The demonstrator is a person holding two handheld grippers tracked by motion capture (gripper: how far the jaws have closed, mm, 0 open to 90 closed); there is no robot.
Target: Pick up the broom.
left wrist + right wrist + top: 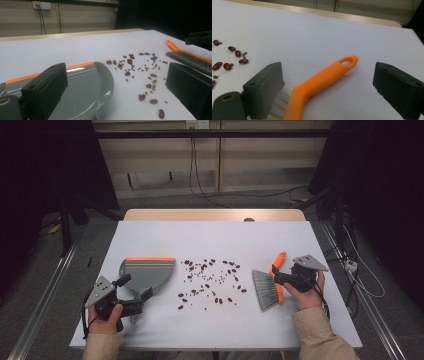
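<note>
A grey dustpan (147,272) with an orange front lip lies at the table's left. My left gripper (135,287) stands open over its rear, the pan (82,90) lying between and below the wide jaws (118,72). Red beans and small green ones (210,280) are scattered across the middle of the table (140,67). To their right lies a brush (270,287) with grey bristles and an orange handle. My right gripper (280,277) is open with the handle (324,77) between its jaws (329,72); neither pad touches it.
The white table (210,235) has a wooden strip along its far edge. Cables hang from a wall socket (41,5) behind it. Dark frames and metal rails flank both sides. A few beans (229,62) lie left of the brush's bristles.
</note>
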